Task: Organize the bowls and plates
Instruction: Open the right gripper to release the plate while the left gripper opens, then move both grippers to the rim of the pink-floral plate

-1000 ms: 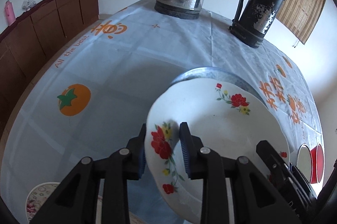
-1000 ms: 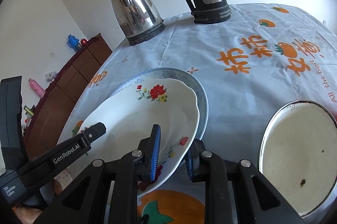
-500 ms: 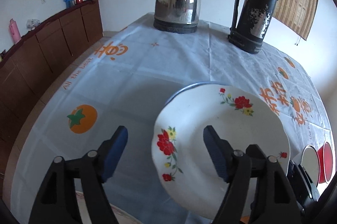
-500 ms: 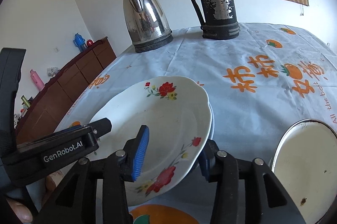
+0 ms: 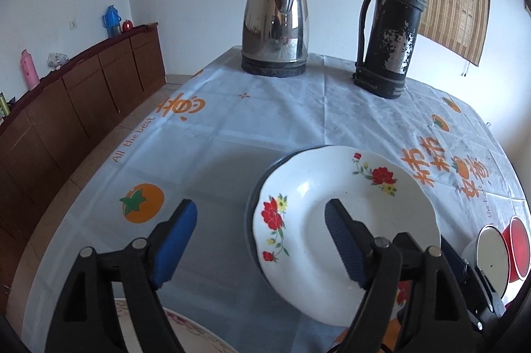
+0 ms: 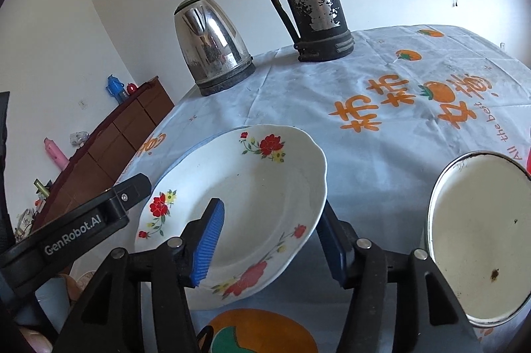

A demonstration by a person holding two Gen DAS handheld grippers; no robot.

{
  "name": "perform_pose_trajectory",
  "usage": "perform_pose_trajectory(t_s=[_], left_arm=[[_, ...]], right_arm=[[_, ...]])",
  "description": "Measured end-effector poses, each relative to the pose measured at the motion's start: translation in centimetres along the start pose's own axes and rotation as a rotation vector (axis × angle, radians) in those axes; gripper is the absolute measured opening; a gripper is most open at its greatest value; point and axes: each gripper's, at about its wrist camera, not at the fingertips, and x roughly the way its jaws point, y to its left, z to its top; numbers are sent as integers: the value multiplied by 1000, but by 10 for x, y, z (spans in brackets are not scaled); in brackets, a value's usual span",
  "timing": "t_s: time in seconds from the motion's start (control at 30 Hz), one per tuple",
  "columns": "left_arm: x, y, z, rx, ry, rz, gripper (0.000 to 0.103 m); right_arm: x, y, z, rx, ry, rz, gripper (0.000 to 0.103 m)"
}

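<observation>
Both grippers were spread wide, nothing gripped. The floral plate was stacked on a blue-rimmed plate, mid-table on the cloth. The left gripper was seen with one pad over the plate and one off to its side. The right gripper straddled the near rim, not visibly touching. An enamel bowl sat beside it. A kettle and flask were parked at the far edge.

floral plate | white, red flowers | stacked on blue-rimmed plate
</observation>
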Motion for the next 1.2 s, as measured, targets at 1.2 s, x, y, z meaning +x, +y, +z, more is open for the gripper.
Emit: perform_pose_trajectory(t_s=[1.2], left_arm=[[-31,10,-1,11,-156,66,82]], right_arm=[[-63,30,-28,-126,-178,-94,73]])
